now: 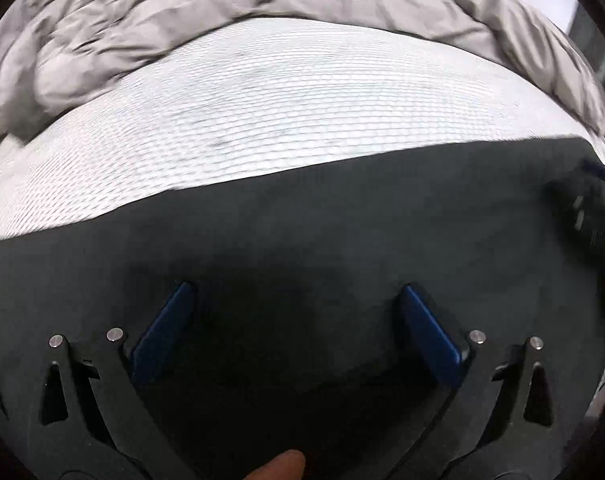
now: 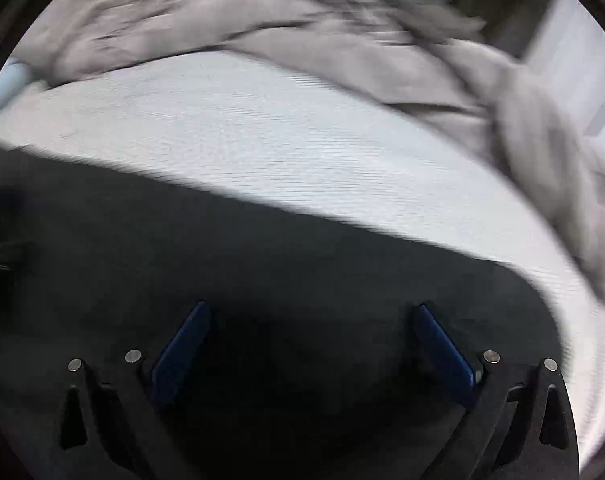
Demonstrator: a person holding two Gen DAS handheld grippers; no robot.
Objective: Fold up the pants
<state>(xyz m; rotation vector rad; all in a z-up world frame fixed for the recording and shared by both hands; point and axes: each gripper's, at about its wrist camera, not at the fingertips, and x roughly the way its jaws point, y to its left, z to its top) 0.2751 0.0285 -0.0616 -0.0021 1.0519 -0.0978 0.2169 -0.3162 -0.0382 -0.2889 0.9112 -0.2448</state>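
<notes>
My left gripper hangs with its jaws spread wide and nothing between them, the blue pads flat and smooth on black angular arms with small silver pins. Beneath it the pants lie as a broad, matte, dark charcoal sheet, filling my view from 3 through 6 to 9 o'clock, with a straight far edge. Beyond that, toward 12, is the mattress, white with a fine ribbed weave, and past it a crumpled beige duvet, puffy and creased. My fingertip shows at 6. My right gripper is likewise wide apart and empty over the same dark cloth, whose edge curves round to a soft corner at 3 o'clock; this view is blurred.
</notes>
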